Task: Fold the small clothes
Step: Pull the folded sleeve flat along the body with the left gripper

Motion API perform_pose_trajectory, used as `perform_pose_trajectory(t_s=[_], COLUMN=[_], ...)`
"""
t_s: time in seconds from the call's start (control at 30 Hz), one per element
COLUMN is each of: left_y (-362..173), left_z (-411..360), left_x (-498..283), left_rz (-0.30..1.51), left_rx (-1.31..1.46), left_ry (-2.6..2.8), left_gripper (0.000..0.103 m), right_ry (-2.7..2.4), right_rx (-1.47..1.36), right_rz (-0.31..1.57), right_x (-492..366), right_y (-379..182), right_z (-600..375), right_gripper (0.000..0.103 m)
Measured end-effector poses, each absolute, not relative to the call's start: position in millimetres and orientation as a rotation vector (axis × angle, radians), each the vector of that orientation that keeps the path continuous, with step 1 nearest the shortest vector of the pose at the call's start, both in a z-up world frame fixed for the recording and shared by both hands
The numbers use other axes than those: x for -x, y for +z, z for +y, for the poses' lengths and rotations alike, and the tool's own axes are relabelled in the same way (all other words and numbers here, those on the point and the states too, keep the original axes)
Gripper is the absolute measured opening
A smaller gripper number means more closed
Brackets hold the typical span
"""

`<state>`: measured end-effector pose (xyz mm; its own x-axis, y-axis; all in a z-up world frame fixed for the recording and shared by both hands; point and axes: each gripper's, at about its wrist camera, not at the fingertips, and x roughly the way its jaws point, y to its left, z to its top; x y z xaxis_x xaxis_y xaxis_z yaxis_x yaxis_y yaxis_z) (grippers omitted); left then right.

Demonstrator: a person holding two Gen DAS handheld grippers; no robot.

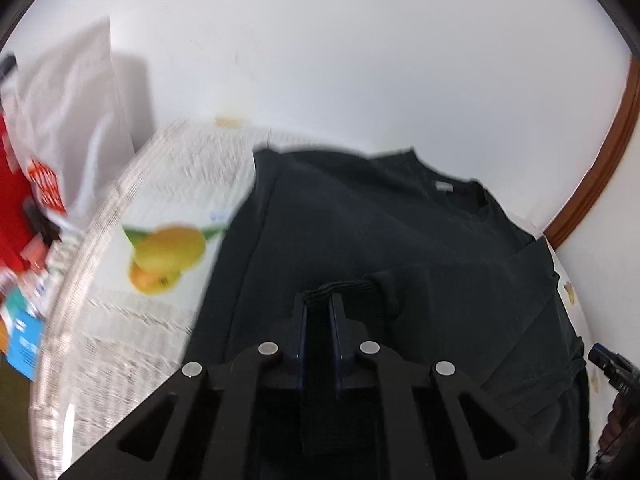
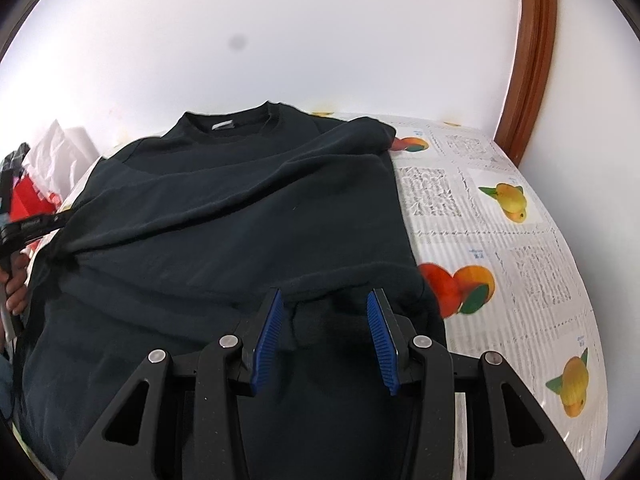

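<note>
Left hand-held gripper point(image 1: 318, 300) on sweater cuff point(image 1: 348, 286)

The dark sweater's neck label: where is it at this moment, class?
In the right wrist view the neck label sits inside the collar of the dark sweater, at its far end near the white wall, left of the fruit-print tablecloth.

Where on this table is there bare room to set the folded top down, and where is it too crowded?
The free patch is the fruit-print tablecloth between the dark long-sleeved top's edge and the brown wooden frame. A narrower strip of cloth lies past the top's other edge, bordered by the white paper bag. Beyond that bag, red and blue packages crowd the edge.
</note>
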<state>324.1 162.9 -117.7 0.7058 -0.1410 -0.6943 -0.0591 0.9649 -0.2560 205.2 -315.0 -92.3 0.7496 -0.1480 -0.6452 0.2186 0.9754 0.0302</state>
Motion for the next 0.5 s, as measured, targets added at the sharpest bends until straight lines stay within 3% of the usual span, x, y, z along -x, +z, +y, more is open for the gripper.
perform_pose_trajectory(t_s=[0.13, 0.5], left_y=[-104, -127], left_z=[175, 173], left_x=[-317, -319], left_rz=[0.735, 0.883], left_rx=[0.262, 0.221], left_ry=[0.025, 0.102], left_gripper=[0.009, 0.013], right_ry=[-0.241, -0.335], right_rx=[-0.093, -0.214], right_rz=[0.651, 0.731], right_x=[-216, -222], right_y=[-90, -122], right_z=[-323, -363], right_gripper=[0.046, 0.050])
